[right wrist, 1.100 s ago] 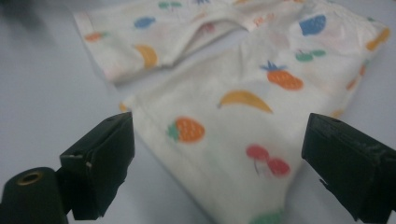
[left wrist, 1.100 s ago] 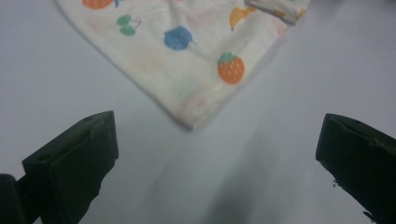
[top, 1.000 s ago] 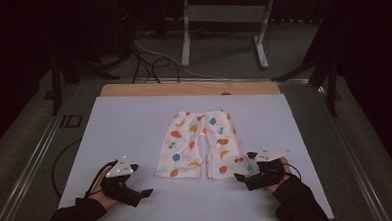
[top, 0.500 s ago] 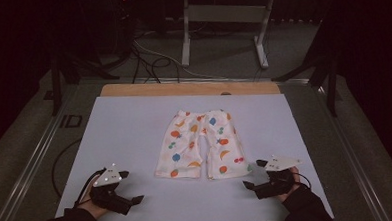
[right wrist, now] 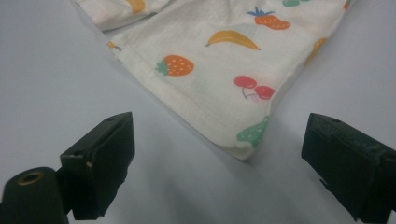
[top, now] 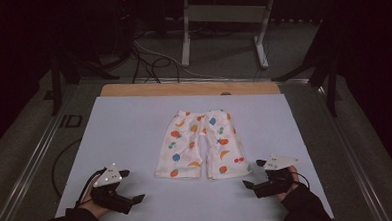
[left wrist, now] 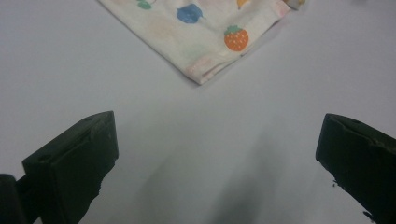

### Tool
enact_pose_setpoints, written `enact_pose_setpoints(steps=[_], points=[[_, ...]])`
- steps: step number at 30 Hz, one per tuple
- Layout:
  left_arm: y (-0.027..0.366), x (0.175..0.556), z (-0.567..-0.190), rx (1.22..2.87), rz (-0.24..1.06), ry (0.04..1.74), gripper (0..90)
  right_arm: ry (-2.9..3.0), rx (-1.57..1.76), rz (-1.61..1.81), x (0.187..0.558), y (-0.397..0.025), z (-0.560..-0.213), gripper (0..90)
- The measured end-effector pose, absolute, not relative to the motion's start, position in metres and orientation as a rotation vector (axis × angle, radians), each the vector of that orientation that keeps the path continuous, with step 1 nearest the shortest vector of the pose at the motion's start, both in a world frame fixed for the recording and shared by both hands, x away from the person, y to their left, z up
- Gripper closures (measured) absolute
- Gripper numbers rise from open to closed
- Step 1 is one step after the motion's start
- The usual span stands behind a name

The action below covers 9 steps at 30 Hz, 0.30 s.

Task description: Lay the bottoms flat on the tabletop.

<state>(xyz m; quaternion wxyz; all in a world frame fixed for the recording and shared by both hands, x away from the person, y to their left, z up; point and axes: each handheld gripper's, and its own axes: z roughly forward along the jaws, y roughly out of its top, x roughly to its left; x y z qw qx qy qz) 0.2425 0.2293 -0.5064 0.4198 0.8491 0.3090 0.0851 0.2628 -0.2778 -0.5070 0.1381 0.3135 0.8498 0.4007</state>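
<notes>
A small pair of white shorts (top: 200,145) printed with fruit lies flat in the middle of the white table sheet (top: 125,133), leg hems toward me. My left gripper (top: 131,186) rests near the front edge, left of the shorts, jaws wide open and empty. In the left gripper view the left leg's hem corner (left wrist: 201,77) lies a little beyond the gripper (left wrist: 215,154). My right gripper (top: 253,174) sits right of the shorts, open and empty. In the right gripper view the right leg's hem corner (right wrist: 243,148) lies close ahead of the gripper (right wrist: 219,163).
A wooden strip (top: 188,89) runs along the table's far edge. Beyond it are a metal stand (top: 225,19) and cables (top: 146,57) on a dark floor. Metal rails (top: 31,162) run along both sides of the table.
Both hands have drawn back toward the front edge and slightly outward, away from the shorts' hems. The shorts have not moved.
</notes>
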Motion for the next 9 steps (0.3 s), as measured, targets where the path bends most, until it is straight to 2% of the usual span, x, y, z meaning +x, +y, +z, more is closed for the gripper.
enact_pose_setpoints(steps=[9], points=[[0.2293,0.2428,-0.5072,2.125,0.21,0.775,0.0,2.446,0.915,1.153,0.2636,-0.2812,-0.5073,9.6]])
